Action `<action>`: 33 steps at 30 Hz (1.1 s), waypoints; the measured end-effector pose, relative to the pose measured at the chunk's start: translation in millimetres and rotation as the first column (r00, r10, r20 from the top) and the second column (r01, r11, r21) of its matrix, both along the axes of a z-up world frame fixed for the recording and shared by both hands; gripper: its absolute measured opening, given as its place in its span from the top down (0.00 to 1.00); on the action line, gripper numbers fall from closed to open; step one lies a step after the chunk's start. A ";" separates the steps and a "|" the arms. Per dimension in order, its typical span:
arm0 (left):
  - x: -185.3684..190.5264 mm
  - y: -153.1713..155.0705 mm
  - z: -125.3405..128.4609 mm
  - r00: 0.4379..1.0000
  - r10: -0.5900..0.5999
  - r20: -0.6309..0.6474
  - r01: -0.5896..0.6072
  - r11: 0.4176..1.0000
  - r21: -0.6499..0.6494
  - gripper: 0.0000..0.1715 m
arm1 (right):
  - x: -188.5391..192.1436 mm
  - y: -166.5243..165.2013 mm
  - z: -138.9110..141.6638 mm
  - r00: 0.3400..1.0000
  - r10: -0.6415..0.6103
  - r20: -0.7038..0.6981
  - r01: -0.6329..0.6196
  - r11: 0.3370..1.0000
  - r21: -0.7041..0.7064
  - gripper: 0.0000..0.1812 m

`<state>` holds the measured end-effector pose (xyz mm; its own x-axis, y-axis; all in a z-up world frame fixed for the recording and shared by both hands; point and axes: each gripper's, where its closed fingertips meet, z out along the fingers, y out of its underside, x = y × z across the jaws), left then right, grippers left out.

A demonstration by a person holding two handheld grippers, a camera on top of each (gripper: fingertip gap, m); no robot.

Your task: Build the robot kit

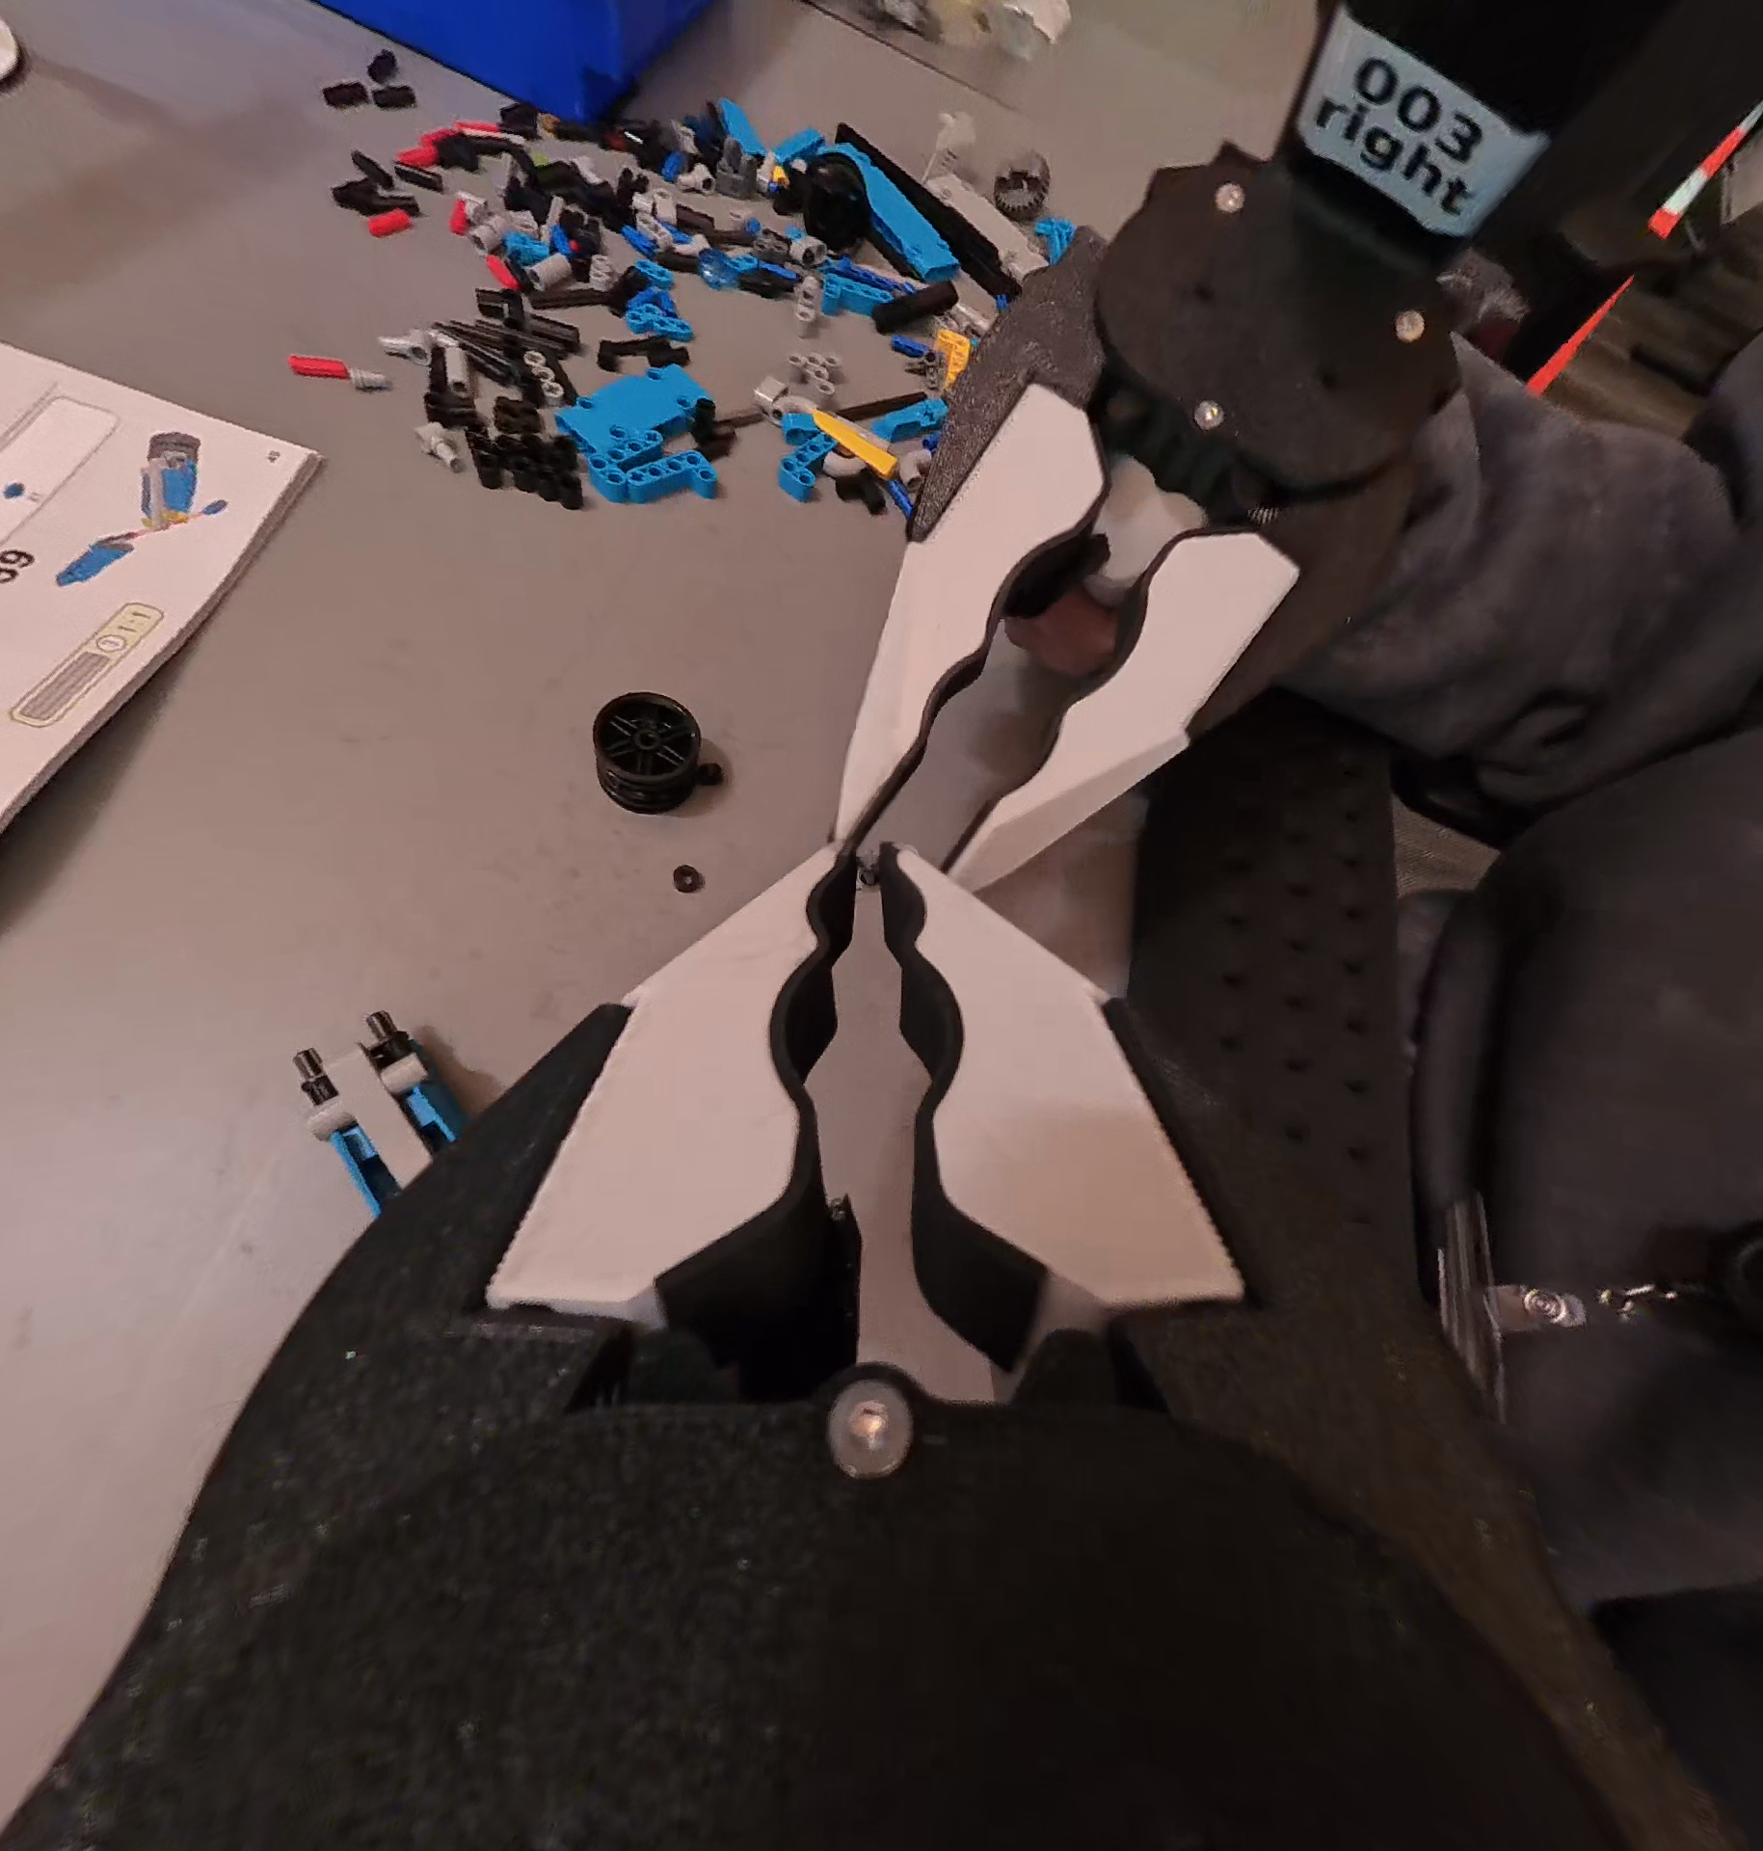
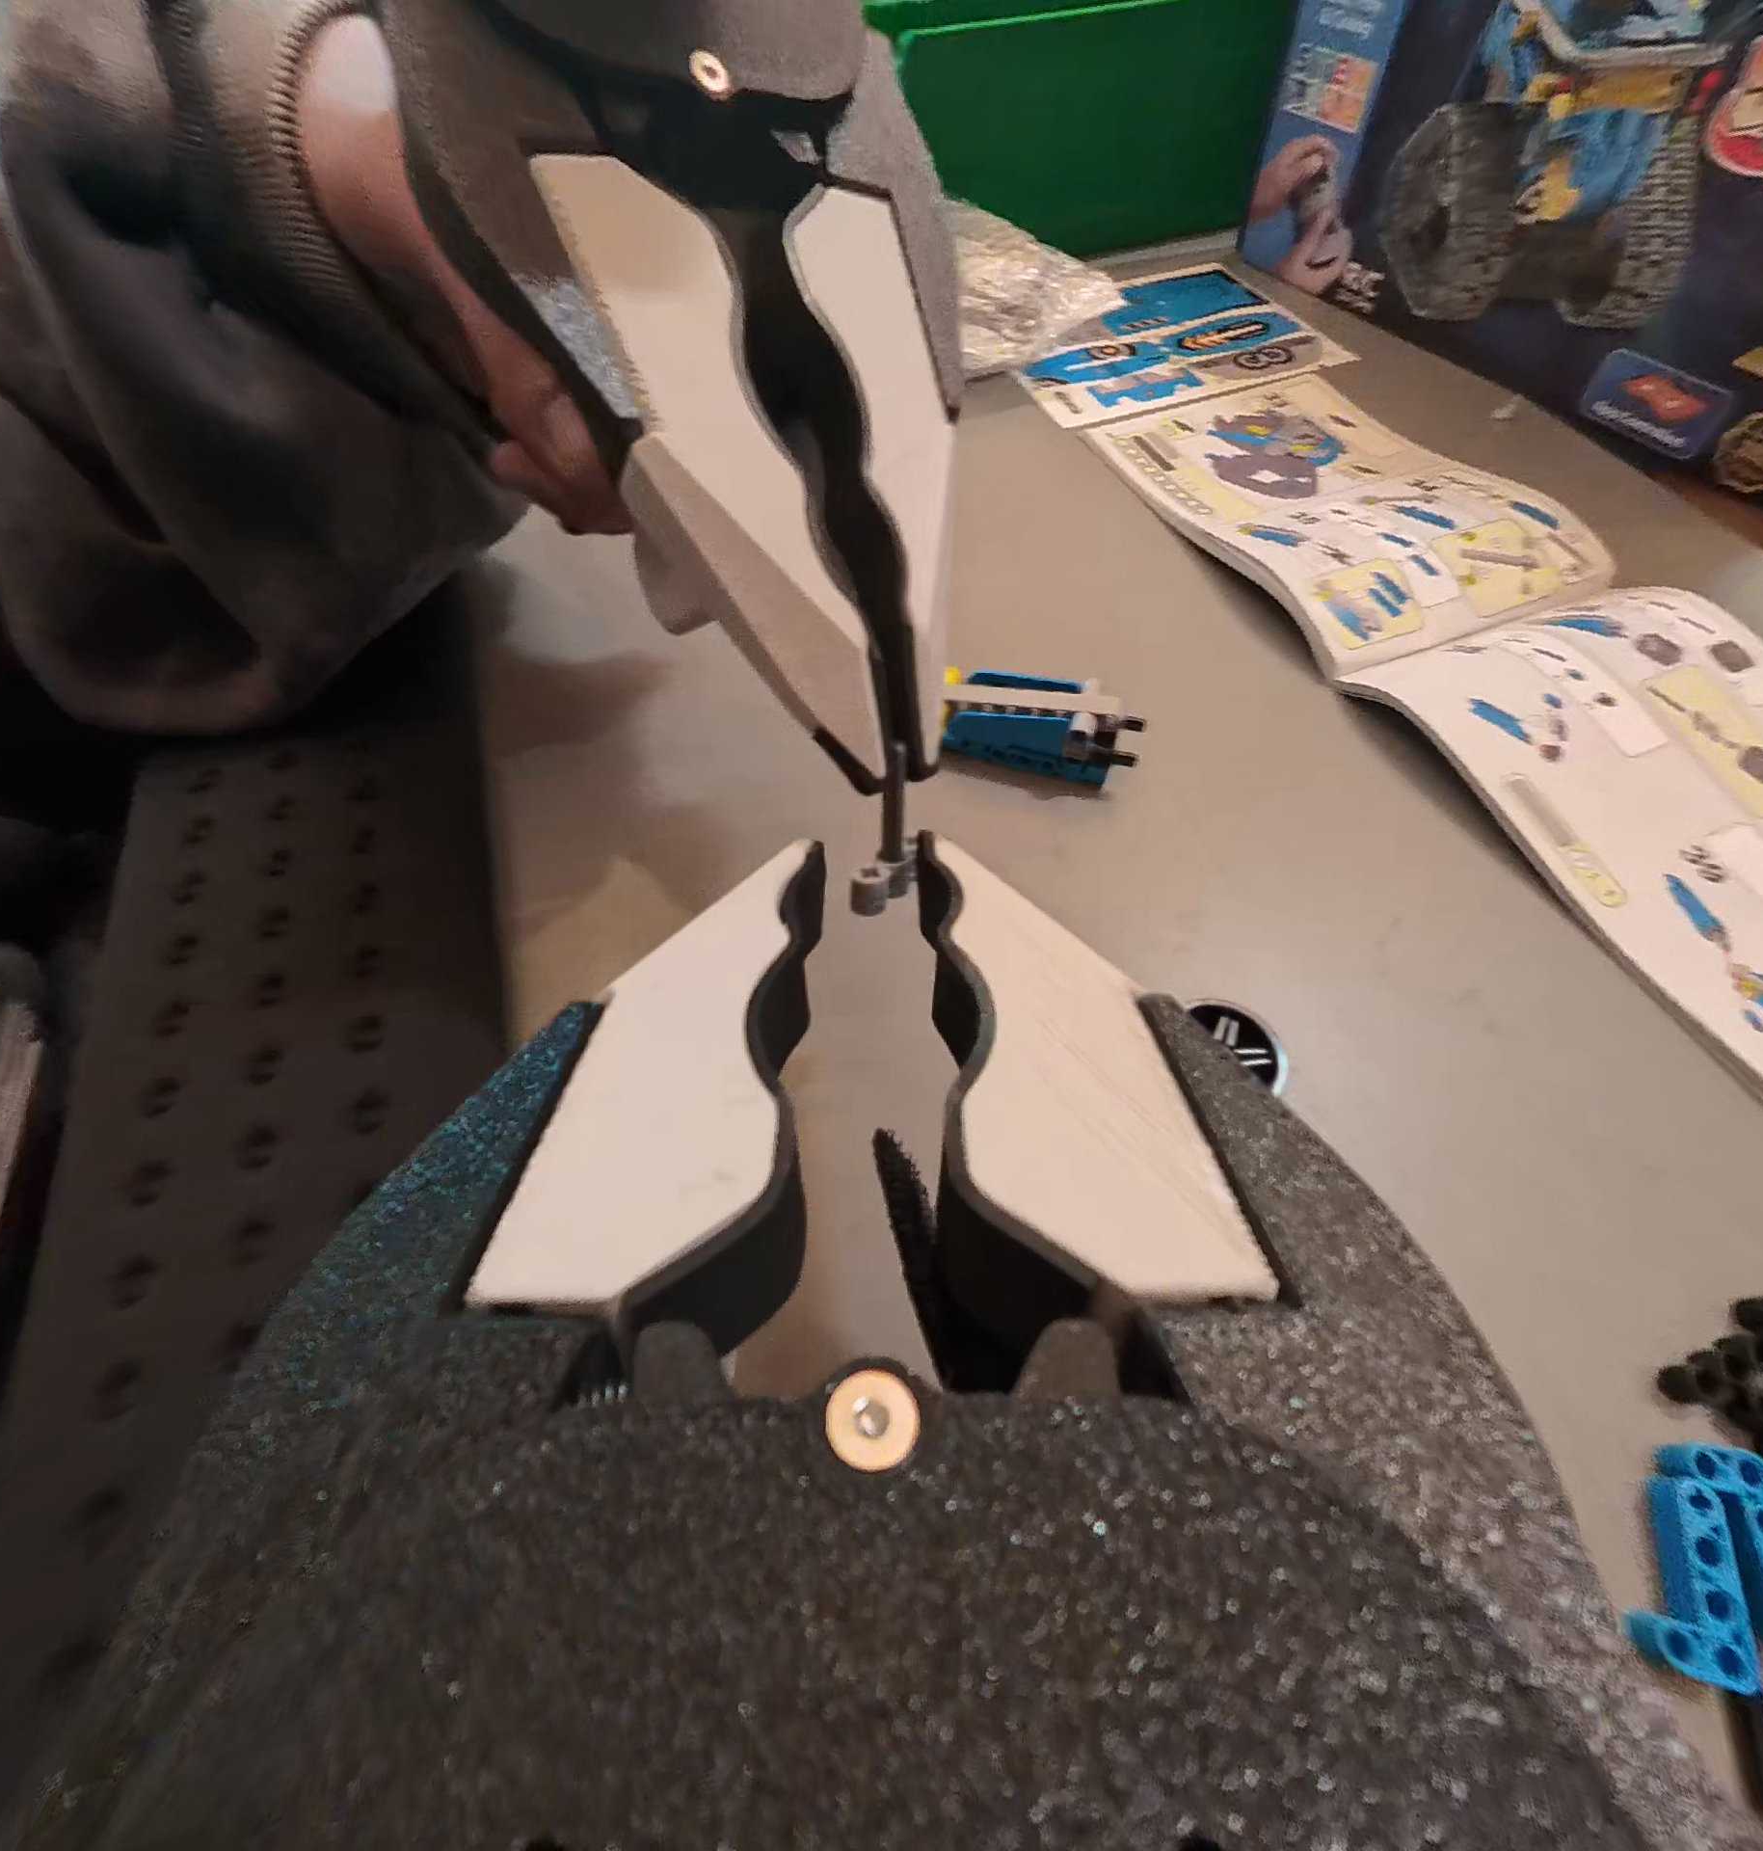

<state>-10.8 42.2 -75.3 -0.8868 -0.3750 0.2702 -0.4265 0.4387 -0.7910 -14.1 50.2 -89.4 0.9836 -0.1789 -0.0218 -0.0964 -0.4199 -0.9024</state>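
Left wrist view: the left gripper (image 1: 865, 869) has its jaws drawn nearly together, a tiny grey part (image 1: 867, 873) just visible at their tips; the right gripper (image 1: 892, 851) comes down from above right, its tips meeting the left one's tips, jaws almost closed; on the grey table (image 1: 306, 952) lie one black wheel (image 1: 645, 751), one small black ring (image 1: 689, 878) beside it, one blue and grey assembly (image 1: 381, 1102) to the left of the left gripper, a heap of loose blue, black, grey and red pieces (image 1: 657, 300) farther off, and one open booklet (image 1: 76, 561) at the left edge.

Right wrist view: the right gripper (image 2: 872, 866) is narrowly parted, a small grey connector (image 2: 882, 883) lying against its right fingertip; whether both tips press it I cannot tell; one dark axle (image 2: 895, 801) stands up from the connector into the closed tips of the left gripper (image 2: 892, 766), which pinch it; behind lie one blue assembly (image 2: 1037, 736), one booklet (image 2: 1458, 621), one sticker sheet (image 2: 1177, 351) and one box (image 2: 1558, 180).
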 end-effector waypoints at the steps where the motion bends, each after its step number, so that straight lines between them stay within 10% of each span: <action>1: 0.4 -0.8 -1.2 1.000 0.004 -0.007 -0.004 1.000 0.000 0.98 | 3.0 0.1 0.0 1.000 -0.018 0.020 0.018 1.000 -0.004 0.90; 20: 39.3 18.3 -1.7 0.949 0.288 -0.128 -0.297 0.953 -0.059 0.82 | 36.1 -22.4 31.5 0.979 -0.178 -0.094 0.190 0.973 0.135 0.98; 23: 38.3 10.2 32.0 0.919 0.253 -0.303 -0.359 0.854 -0.377 0.81 | 38.7 -22.2 68.6 0.940 -0.091 -0.328 0.205 0.920 0.333 0.98; 26: 21.7 5.9 76.7 0.933 0.077 -0.352 -0.318 0.634 -0.705 0.81 | 39.3 -17.5 95.7 0.880 0.043 -0.473 0.202 0.867 0.455 0.98; 33: 19.2 6.2 93.4 0.917 -0.020 -0.399 -0.366 0.362 -0.858 0.81 | 43.7 3.9 121.9 0.781 0.230 -0.581 0.250 0.737 0.628 0.98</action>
